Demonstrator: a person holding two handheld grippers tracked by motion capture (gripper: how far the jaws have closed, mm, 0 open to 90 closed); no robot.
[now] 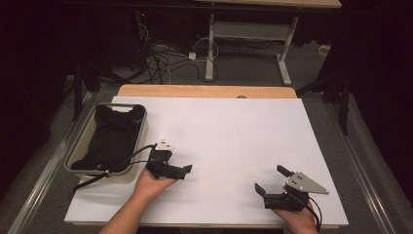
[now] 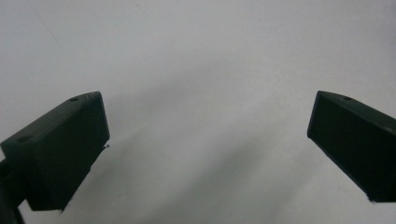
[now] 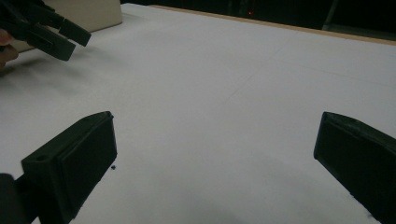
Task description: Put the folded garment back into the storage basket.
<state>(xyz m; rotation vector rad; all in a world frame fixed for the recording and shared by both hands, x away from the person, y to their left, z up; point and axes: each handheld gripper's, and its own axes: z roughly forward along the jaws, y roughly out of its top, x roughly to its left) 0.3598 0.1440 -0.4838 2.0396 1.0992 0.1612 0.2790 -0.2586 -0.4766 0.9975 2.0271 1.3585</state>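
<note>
A grey-rimmed bin (image 1: pixel 143 127) stands at the table's left edge with a black cloth (image 1: pixel 114 134) bundled inside it. Just right of the bin, a hand holds my left gripper (image 1: pixel 186 170) low over the white table top (image 1: pixel 229 131), pointing right. In the left gripper view, the left gripper (image 2: pixel 208 135) is open with bare white surface between its jaws. Near the front right edge my right gripper (image 1: pixel 269 178) is open, pointing left and away. In the right gripper view, the right gripper (image 3: pixel 215 149) has nothing between its jaws; the left gripper (image 3: pixel 56 32) and the bin's wall (image 3: pixel 93 11) show at the top left.
The white sheet covers the table; a strip of wooden edge (image 1: pixel 204 90) shows at the far side. Beyond it lie tangled cables (image 1: pixel 160 58) on the floor and the legs of another table (image 1: pixel 210 48). Dark surroundings flank both sides.
</note>
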